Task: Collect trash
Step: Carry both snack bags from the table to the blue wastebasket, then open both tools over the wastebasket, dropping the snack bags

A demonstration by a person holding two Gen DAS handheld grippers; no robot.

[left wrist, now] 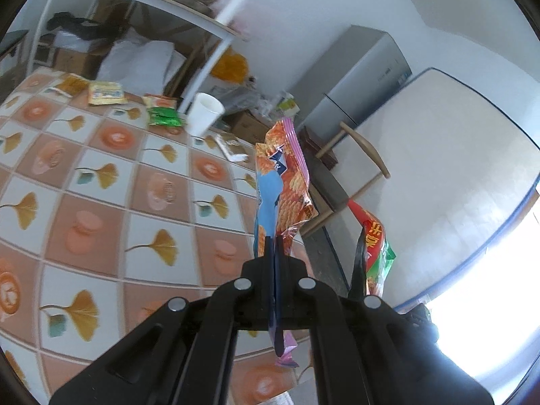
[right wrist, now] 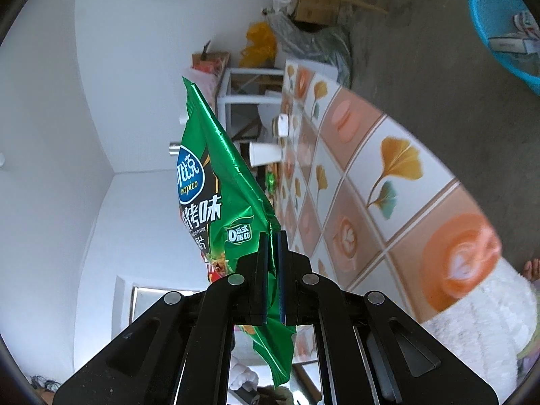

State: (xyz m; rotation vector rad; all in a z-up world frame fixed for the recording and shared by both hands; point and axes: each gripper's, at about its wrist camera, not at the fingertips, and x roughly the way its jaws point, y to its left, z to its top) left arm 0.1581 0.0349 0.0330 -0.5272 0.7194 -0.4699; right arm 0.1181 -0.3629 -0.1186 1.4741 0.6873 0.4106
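Note:
My left gripper (left wrist: 274, 240) is shut on an orange, blue and pink snack wrapper (left wrist: 287, 175), which stands up from the jaws over the right edge of the tiled tablecloth (left wrist: 101, 202). To its right the other gripper's black fingers (left wrist: 358, 263) pinch a red and green bag (left wrist: 378, 246). In the right wrist view my right gripper (right wrist: 272, 236) is shut on that green chip bag (right wrist: 216, 189), held off the table's side. More wrappers (left wrist: 104, 92) and a green packet (left wrist: 164, 117) lie at the table's far end by a white paper cup (left wrist: 205, 114).
A blue plastic basket (right wrist: 499, 27) holding some trash sits on the grey floor beyond the table. A wooden chair (left wrist: 361, 158), a grey fridge (left wrist: 364, 74), cardboard boxes (left wrist: 248, 125) and a white shelf frame (left wrist: 216, 50) stand around. A person's foot (right wrist: 533, 266) shows at the right edge.

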